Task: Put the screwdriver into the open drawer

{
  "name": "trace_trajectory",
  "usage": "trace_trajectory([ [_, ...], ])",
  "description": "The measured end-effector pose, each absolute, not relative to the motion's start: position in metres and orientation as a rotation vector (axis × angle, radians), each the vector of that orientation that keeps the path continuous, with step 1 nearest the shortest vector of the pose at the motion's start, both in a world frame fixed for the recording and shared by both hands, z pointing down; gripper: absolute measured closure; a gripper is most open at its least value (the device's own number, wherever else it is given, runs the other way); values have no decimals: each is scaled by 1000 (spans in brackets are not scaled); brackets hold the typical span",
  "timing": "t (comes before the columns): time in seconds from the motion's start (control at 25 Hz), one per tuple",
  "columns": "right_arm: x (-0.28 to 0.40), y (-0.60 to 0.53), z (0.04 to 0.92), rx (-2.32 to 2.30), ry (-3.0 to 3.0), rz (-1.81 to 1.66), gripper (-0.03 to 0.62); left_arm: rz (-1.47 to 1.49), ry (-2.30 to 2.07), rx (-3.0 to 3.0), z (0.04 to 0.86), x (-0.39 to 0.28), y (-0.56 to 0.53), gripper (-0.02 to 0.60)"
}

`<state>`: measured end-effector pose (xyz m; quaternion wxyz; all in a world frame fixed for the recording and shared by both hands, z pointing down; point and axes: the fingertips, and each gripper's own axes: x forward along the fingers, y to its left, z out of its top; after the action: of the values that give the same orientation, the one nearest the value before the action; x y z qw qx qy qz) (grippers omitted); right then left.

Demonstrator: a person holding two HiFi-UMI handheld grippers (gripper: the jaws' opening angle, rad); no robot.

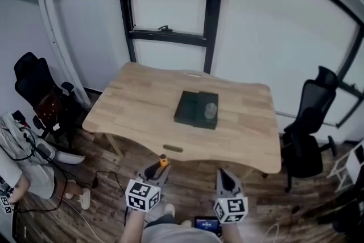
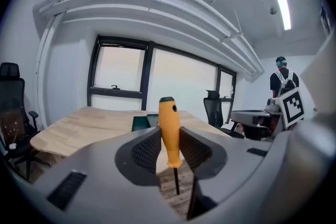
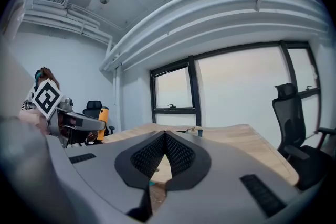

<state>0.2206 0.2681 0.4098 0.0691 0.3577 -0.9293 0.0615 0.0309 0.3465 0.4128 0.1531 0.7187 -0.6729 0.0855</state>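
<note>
While its ribbed pads (image 2: 144, 148) press on the handle from both sides, the left gripper (image 2: 169, 140) holds the screwdriver (image 2: 169, 122) upright in the middle of the left gripper view: orange handle with its dark cap on top, thin dark shaft pointing down below the jaws. The jaws stand only as far apart as the handle is thick. In the head view this gripper (image 1: 159, 170) sits at the lower centre, with the orange tip of the screwdriver (image 1: 164, 161) showing just above its jaws, off the near edge of the table (image 1: 136, 105) and over the wooden floor (image 1: 108, 202).

The right gripper (image 3: 165, 137) has its jaws closed tip to tip, with nothing between them. In the head view it (image 1: 223, 174) lies just right of the left one, at about the same height in the frame, also short of the table edge. At the left of the right gripper view the orange handle (image 3: 102, 117) shows again in the other gripper.

Further up, near the middle of the light wooden tabletop, stands the dark drawer unit (image 1: 190, 108), well apart from both grippers. A pale grey roundish thing (image 1: 211, 110) shows at its right part; what it is cannot be made out. In the left gripper view the unit (image 2: 140, 122) appears as a dark green block on the table (image 2: 79, 131), just left of the handle.

Black office chairs stand at the left (image 1: 34, 85) and right (image 1: 310, 134) of the table, and a black-framed window (image 1: 170, 3) fills the wall behind it.
</note>
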Motion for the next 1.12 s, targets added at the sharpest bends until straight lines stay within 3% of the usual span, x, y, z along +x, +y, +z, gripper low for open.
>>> trace_trajectory([
  [0.68, 226, 239, 420, 1130, -2780, 203, 597, 219, -1975, 2025, 419, 6, 328, 472],
  [1.12, 174, 147, 437, 1143, -2728, 181, 597, 181, -1941, 2002, 448, -50, 232, 472],
])
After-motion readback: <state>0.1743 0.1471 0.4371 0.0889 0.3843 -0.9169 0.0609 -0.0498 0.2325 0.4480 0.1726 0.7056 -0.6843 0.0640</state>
